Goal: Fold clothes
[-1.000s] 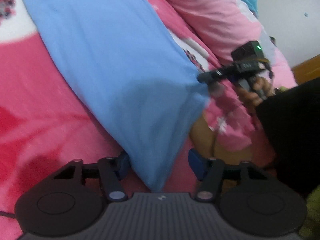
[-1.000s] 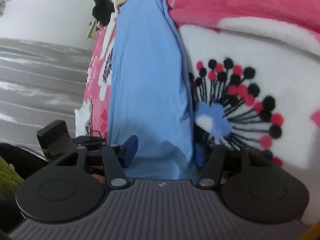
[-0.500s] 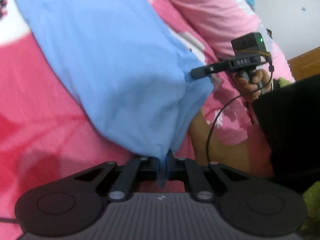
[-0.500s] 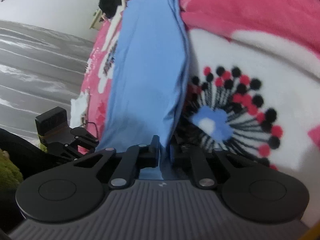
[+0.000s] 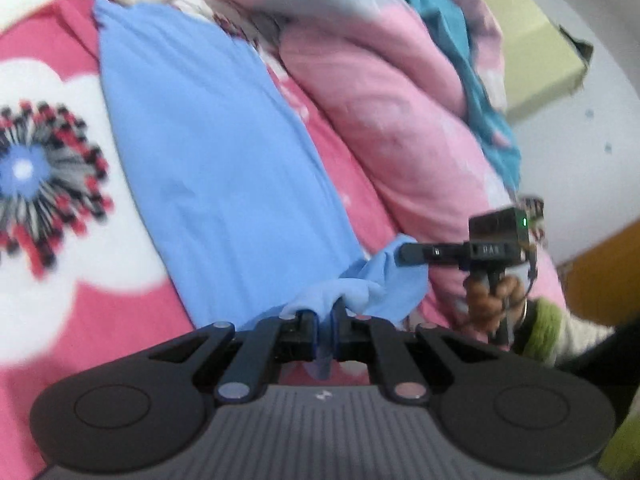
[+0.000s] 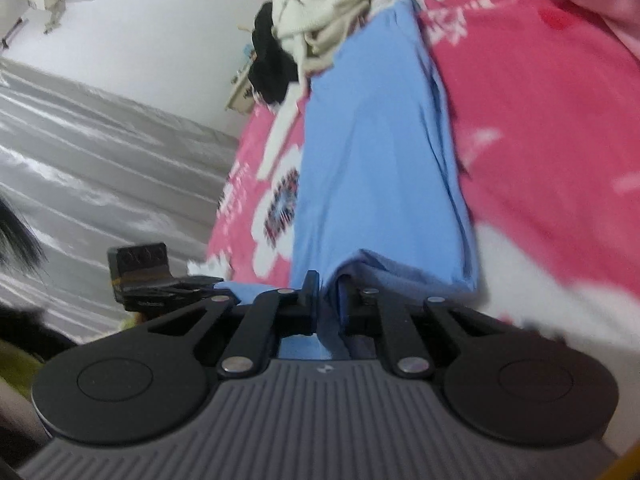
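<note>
A light blue garment [image 5: 216, 152] lies stretched along a pink flowered blanket [image 5: 36, 240]. My left gripper [image 5: 326, 320] is shut on the near corner of the blue garment, which bunches up at the jaws. My right gripper [image 6: 328, 300] is shut on the other near corner of the blue garment [image 6: 376, 168]. In the left wrist view the right gripper [image 5: 404, 254] shows at the right, pinching the cloth, held by a hand [image 5: 496, 292]. In the right wrist view the left gripper [image 6: 208, 282] shows low at the left, with blue cloth at its tips.
A rumpled pink quilt [image 5: 392, 92] with teal cloth lies beyond the garment. A cream knitted garment [image 6: 320, 12] and a black item [image 6: 272, 68] sit at the far end of the bed. A grey floor [image 6: 100, 168] lies left of the bed.
Both grippers went from open around the garment's near edge to shut on its corners. They have since lifted and pulled back, so the near edge now bunches between them.
</note>
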Demonstrator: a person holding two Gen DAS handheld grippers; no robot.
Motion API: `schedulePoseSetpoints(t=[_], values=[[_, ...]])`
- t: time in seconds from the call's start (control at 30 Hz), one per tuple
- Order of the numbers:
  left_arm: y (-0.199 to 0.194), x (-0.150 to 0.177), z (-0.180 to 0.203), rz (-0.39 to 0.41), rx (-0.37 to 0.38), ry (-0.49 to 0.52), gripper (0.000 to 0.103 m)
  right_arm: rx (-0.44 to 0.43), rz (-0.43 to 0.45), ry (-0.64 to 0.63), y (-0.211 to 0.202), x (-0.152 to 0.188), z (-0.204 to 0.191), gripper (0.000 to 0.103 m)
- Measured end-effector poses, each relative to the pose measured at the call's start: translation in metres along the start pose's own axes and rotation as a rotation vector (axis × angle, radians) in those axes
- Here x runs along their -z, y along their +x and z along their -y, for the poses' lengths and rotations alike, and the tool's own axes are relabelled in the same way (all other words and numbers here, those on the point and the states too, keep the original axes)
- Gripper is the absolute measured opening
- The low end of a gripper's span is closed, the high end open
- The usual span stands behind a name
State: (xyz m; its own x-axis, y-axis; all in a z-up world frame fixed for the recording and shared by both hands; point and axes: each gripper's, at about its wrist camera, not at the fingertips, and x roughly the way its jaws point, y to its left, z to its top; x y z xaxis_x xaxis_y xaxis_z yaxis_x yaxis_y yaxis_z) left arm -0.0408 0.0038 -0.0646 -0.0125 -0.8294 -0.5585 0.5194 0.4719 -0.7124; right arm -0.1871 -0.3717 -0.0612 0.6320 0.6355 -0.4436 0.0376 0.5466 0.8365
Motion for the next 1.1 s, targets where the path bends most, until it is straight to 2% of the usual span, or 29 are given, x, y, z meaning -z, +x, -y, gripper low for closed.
schedulePoseSetpoints(t=[0.2, 0.4, 0.57, 0.83, 1.1], values=[[-0.013, -0.039, -0.024, 0.125, 0.001, -0.047, 0.007, -0.037, 0.078, 0.026, 0.018, -0.042, 0.005, 0.008], [-0.009, -0.081, -0.051, 0.241, -0.018, -0.101, 0.007, -0.056, 0.138, 0.029, 0.036, -0.087, 0.009, 0.008], [-0.011, -0.108, -0.072, 0.328, -0.029, -0.157, 0.007, -0.082, 0.162, 0.011, 0.058, -0.128, 0.011, 0.008], [-0.009, -0.141, -0.11, 0.422, -0.046, -0.249, 0.007, -0.099, 0.154, -0.001, 0.102, -0.188, 0.017, 0.008], [-0.005, -0.172, -0.148, 0.5, -0.079, -0.318, 0.007, -0.112, 0.185, 0.042, 0.129, -0.227, 0.037, 0.008]])
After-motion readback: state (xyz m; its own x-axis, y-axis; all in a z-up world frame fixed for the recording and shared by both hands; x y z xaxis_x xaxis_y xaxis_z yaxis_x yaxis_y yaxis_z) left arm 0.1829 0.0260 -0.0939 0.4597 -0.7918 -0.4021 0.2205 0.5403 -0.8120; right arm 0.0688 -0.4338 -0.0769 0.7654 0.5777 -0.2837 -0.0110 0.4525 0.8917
